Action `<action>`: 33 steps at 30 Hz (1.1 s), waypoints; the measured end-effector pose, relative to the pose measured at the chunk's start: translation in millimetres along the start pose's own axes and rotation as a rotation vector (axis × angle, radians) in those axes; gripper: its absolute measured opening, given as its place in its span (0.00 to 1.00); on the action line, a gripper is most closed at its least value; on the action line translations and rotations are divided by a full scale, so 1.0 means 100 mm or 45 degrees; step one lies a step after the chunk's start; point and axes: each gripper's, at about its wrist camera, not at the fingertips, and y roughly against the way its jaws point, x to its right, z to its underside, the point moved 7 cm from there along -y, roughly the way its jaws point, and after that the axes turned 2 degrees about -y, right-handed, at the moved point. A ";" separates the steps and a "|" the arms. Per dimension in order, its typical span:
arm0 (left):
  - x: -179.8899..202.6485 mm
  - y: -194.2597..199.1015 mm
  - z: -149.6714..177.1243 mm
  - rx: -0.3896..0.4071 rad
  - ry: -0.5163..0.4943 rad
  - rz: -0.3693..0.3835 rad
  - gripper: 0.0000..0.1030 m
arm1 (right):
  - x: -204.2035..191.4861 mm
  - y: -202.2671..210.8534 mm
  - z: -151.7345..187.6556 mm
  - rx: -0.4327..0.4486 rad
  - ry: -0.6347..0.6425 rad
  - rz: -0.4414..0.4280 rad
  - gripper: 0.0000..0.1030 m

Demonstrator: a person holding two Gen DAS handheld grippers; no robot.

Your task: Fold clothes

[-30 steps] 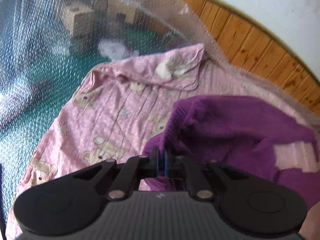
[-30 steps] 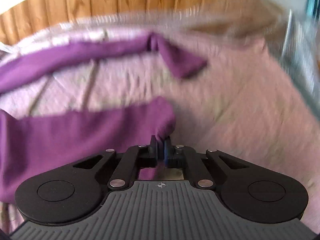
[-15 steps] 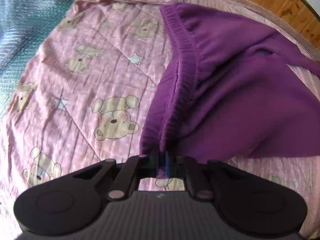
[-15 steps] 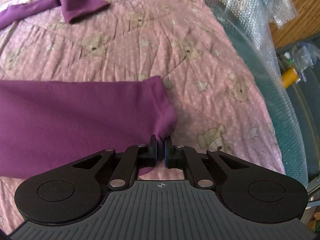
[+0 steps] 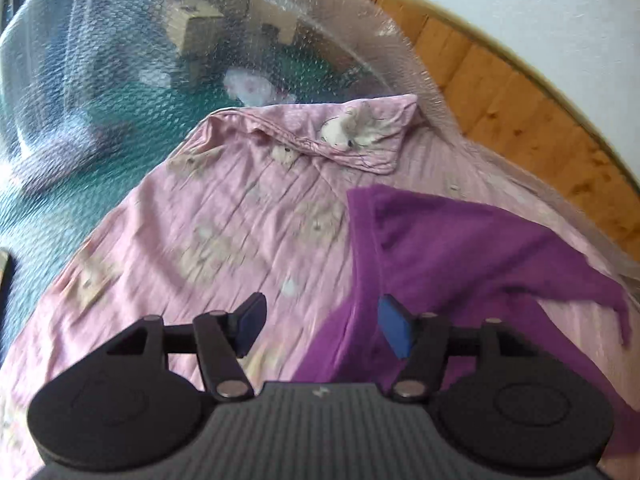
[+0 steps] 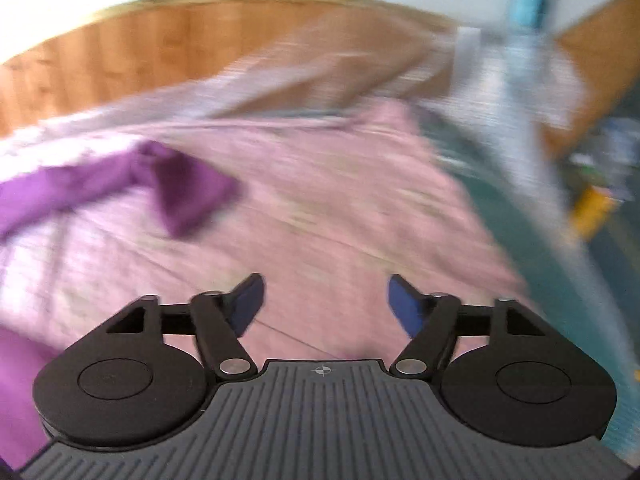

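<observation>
A purple garment (image 5: pixel 460 248) lies on a pink bear-print blanket (image 5: pixel 240 216). In the left wrist view its left edge runs down under my left gripper (image 5: pixel 322 326), whose jaws are opening; the cloth lies below the gap and the blue pads do not press it. In the right wrist view, blurred by motion, a purple sleeve (image 6: pixel 188 192) lies far left and more purple cloth (image 6: pixel 16 380) shows at the bottom left. My right gripper (image 6: pixel 326 306) hangs over bare blanket (image 6: pixel 320 216), jaws opening, nothing between them.
Bubble wrap (image 5: pixel 100 92) covers the teal surface beyond the blanket on the left. Wooden panelling (image 5: pixel 532 136) and a white wall stand behind. A yellow item (image 6: pixel 592 208) and clutter sit past the table's right edge.
Both grippers were shut on the purple garment; both have let it go and stand wide. The left one tilted back up; the right one swung right, away from the cloth.
</observation>
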 end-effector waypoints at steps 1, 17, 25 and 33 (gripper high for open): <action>0.08 -0.16 -0.08 -0.007 -0.015 -0.018 0.61 | -0.16 -0.14 -0.06 -0.007 0.022 -0.041 0.76; 0.63 -1.72 -0.74 -0.073 -0.162 -0.095 0.68 | -1.12 -1.37 -0.38 -0.118 0.755 -0.002 0.01; 0.81 -2.07 -0.68 -0.123 -0.450 -0.016 0.37 | -0.35 -1.33 0.11 -0.319 1.254 0.233 0.55; 0.87 -1.57 -1.48 0.230 -0.325 -0.008 0.25 | -0.56 -0.79 -0.73 -0.188 0.600 -0.339 0.69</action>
